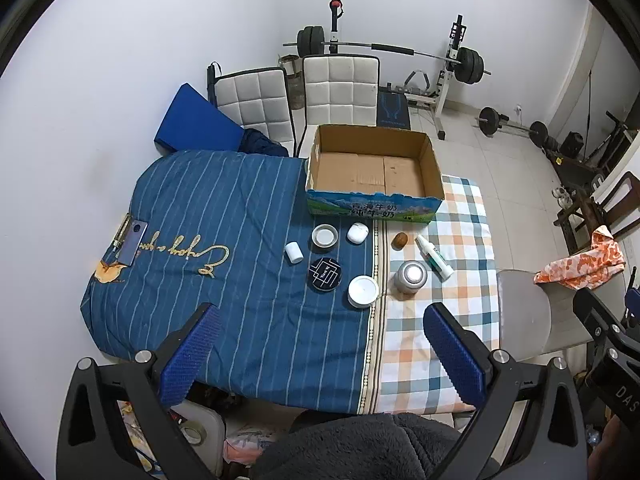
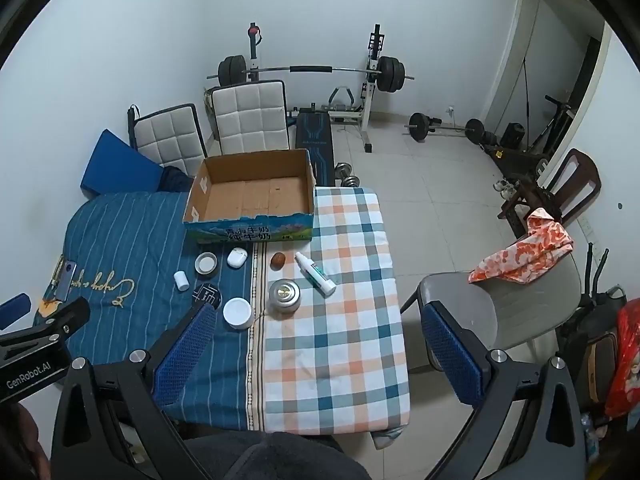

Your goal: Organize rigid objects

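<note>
**Nothing boxed yet: both tools waiting over the worktop**

Hovering nearest the lens, the left tool [image 1: 322, 354] is standing spread wide and holding nothing, and the right tool [image 2: 320, 356] is doing the same, its blue pads apart over the checked half of the cloth.

Beyond them the worktop [image 1: 224, 320] is lying under a striped blue cover and a plaid one. At its far edge, toward 12 o'clock, the cardboard box [image 1: 374, 200] is sitting open with only its bare floor showing, so by my reading the sorting is not yet begun.

Everything to be organized is waiting in a loose cluster just in front of the box. Going down in size: the silver tin [image 1: 411, 277] is standing at about 1 o'clock from the left tool, the white round jar [image 1: 363, 291] just at its 9 o'clock, the black compact [image 1: 325, 274] further left, then the spray bottle [image 1: 434, 257] lying on its side, the shallow white dish [image 1: 324, 235], the white earbud case [image 1: 357, 233], the small white bottle [image 1: 294, 253], and the brown nut-like piece [image 1: 399, 240]. All eight are remaining to be moved.
</note>
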`<state>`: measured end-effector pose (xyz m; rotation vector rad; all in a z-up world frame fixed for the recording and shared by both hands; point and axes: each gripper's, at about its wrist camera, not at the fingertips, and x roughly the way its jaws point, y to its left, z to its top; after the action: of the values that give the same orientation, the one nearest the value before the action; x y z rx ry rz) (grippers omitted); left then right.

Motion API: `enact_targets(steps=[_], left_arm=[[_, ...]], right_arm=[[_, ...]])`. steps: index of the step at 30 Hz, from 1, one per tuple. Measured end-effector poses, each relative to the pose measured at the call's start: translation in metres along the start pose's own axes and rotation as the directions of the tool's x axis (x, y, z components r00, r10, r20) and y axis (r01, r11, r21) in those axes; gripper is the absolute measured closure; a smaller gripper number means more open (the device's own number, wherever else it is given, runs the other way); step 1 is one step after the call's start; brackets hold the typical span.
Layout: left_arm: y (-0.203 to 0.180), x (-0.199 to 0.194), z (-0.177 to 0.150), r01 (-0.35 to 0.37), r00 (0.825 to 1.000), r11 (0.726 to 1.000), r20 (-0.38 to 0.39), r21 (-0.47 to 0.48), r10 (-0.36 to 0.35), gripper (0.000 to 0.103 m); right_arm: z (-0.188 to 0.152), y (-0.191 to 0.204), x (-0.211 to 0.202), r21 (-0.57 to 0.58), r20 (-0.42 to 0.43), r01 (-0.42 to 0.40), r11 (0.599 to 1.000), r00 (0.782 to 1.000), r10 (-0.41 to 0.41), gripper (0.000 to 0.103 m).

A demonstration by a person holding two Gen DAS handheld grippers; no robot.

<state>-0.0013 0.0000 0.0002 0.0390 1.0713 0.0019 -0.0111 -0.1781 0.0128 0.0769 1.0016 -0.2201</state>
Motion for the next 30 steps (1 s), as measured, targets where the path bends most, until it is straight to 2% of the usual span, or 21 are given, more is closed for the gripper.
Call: enact_targets(steps=[30], left_arm=[[0.0016, -0.0074, 0.0002, 0.01, 1.0, 1.0, 0.027, -0.004, -0.01, 0.0]], right_arm=[[-0.0016, 0.0018, -0.0032, 0.002, 0.01, 0.003, 1.0, 1.0, -0.003, 0.0]])
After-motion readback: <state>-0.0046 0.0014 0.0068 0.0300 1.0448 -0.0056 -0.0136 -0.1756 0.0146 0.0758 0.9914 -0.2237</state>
